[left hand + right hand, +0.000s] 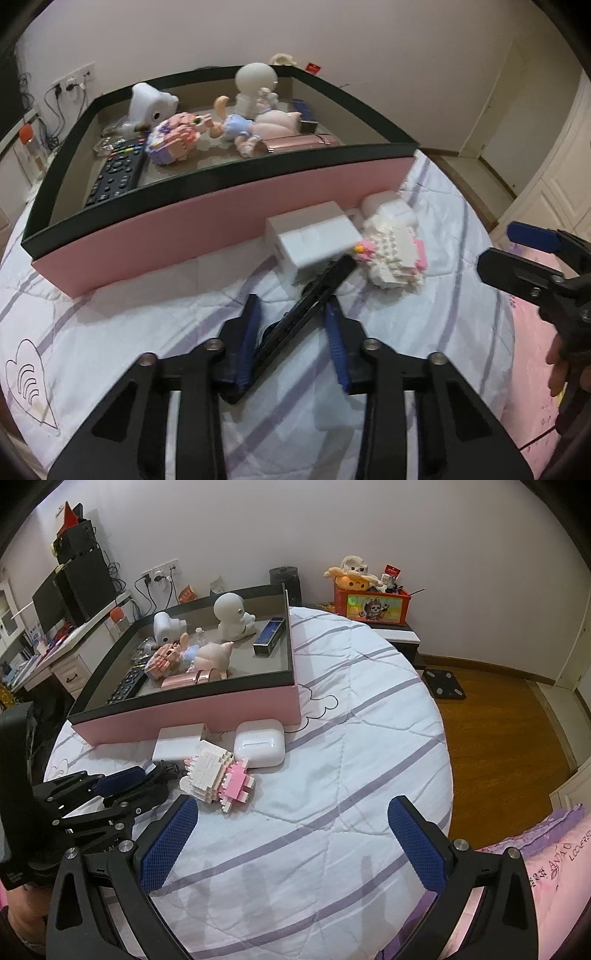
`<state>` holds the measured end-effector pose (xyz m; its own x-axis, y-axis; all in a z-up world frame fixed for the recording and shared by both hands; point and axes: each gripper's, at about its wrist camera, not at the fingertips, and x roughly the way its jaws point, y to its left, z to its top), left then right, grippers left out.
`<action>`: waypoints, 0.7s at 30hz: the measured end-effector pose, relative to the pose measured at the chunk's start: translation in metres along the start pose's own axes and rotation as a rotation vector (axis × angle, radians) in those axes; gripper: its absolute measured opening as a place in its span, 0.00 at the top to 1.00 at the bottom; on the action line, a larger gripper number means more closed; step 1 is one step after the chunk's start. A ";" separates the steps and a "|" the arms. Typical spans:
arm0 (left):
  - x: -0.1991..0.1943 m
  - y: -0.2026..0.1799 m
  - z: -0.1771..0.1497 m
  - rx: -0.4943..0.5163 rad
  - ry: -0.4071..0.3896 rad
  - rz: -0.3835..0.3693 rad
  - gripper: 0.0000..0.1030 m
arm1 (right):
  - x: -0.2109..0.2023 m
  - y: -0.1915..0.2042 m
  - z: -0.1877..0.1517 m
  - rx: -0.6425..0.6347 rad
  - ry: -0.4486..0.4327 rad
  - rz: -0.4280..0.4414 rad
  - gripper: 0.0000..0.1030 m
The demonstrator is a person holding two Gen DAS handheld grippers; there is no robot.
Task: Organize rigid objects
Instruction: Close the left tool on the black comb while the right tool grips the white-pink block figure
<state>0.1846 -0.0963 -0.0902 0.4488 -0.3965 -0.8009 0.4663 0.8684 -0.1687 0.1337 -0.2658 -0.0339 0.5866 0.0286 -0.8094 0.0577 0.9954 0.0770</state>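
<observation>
Now, the black bar (pixel 306 317): slim, rigid, matte and long, lying slantwise at lower centre of the left wrist view, its far end against the white box.
Left tongs (pixel 291 301): closed in on the black bar, the blue ribbed pads touching its two long sides.
White box (pixel 314 243): smooth, square-edged block on the bed, just in front of the pink wall.
Brick figure (pixel 395 258): studded white and pink building blocks, lumpy outline, just right of the white box.
Earbud case (pixel 258 744): glossy white, rounded corners, touching the brick figure's far side in the right wrist view.
Storage box (pixel 184 236): flat pink wall, black rim, grey floor, filling the upper half of the frame.
Inside it: a black button-covered remote (pixel 116 173) at left, a pink-lilac brick model (pixel 173 136), a smooth white round-headed figurine (pixel 255 88), a rose-gold metallic case (pixel 299 142) along the near wall.
Right tongs (pixel 293 801): spread wide, nothing between the blue mesh-textured pads, above bare quilt.
Quilt (pixel 351 775): white, stitched, soft, crossed by lilac stripes.
</observation>
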 end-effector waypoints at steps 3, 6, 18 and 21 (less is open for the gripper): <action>-0.002 -0.005 -0.004 -0.013 0.013 -0.042 0.85 | 0.002 0.000 0.000 0.000 0.004 0.000 0.00; -0.005 -0.001 -0.010 -0.039 0.013 -0.049 0.85 | 0.007 -0.001 -0.001 0.001 0.012 0.003 0.00; -0.027 0.034 -0.029 -0.146 -0.009 0.053 0.85 | 0.049 0.034 0.005 -0.034 0.046 0.075 0.00; -0.029 0.038 -0.031 -0.157 -0.011 0.060 0.85 | 0.065 0.036 0.006 -0.009 0.059 0.082 0.02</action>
<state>0.1662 -0.0425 -0.0913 0.4807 -0.3453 -0.8060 0.3141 0.9260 -0.2094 0.1785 -0.2291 -0.0804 0.5402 0.1148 -0.8337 0.0040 0.9903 0.1390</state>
